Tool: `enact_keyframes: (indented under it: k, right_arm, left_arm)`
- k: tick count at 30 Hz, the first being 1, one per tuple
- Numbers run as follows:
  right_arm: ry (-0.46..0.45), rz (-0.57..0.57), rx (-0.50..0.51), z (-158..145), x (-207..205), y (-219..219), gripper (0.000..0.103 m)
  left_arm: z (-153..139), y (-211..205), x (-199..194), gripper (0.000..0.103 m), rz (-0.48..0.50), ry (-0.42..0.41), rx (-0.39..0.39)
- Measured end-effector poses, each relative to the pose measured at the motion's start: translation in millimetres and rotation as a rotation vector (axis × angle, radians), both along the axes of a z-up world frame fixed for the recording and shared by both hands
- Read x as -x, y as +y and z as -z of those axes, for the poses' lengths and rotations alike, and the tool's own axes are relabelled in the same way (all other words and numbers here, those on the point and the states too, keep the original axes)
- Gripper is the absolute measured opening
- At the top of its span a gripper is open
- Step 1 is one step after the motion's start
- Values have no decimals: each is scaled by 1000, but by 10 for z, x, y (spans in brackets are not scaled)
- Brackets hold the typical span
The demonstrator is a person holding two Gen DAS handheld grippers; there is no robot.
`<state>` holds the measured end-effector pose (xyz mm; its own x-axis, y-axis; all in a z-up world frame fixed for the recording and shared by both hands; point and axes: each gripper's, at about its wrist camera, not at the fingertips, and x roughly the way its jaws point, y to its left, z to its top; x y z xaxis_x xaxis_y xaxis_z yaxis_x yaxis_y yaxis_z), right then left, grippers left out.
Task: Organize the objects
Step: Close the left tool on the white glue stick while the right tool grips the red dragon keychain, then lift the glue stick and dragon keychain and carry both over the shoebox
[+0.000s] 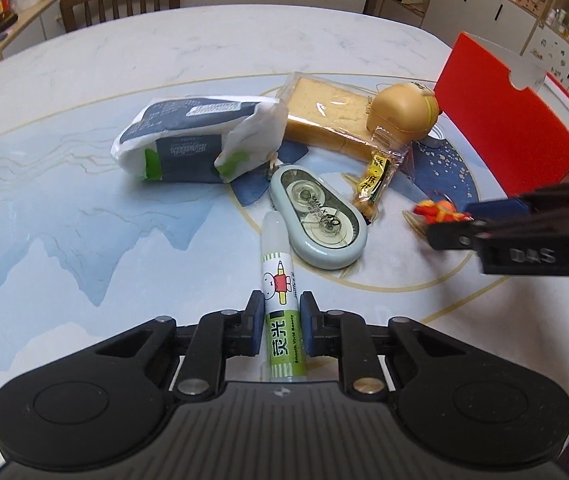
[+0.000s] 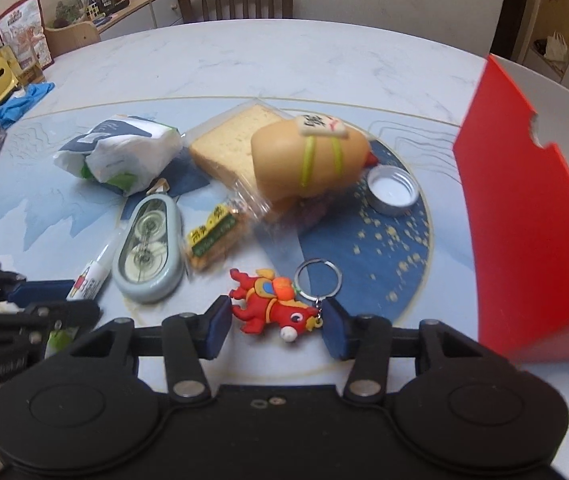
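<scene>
Left tongs [image 1: 281, 322] sit nearest, clenched on the marker [image 1: 280, 300], pads gripping the lower barrel around the green label; clear cap points far, toward the tape dispenser [image 1: 318, 216]. Whether the marker rests on the surface [image 1: 84, 240] or is lifted, cannot tell. Marker looks light, stiff, smooth plastic, may slip or pivot if held off-centre, so a mid-barrel hold seems best.

Right tongs [image 2: 276, 328] are released, jaws wide, straddling the red keychain [image 2: 272, 306] without touching it; it lies on the surface just in front, metal ring [image 2: 318, 278] on its far right. Keychain looks like light, soft rubber, grippy; take it across the body, not the ring, which would swing.

Far from the tongs: tissue pack [image 1: 192, 140] at left, soft and crushable; wrapped bread [image 1: 324, 116] in the middle, soft, slippery film; tan squishy toy [image 2: 308, 156] resting on the bread; snack packet [image 2: 214, 238] near the dispenser; small tin [image 2: 392, 190] right of the toy. Red box [image 2: 524, 220] stands open at far right, likely the drop spot. Chair [image 1: 120, 0] is beyond the surface.
</scene>
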<state>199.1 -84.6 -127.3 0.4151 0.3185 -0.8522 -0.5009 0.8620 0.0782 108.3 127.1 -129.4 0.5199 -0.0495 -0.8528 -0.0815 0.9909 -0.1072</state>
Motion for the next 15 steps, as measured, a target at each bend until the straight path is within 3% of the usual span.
enact_keyframes:
  k: [15]
  right_arm:
    - [4, 38, -102, -533, 288, -576, 48]
  left_arm:
    - [-205, 3, 132, 17, 18, -32, 50]
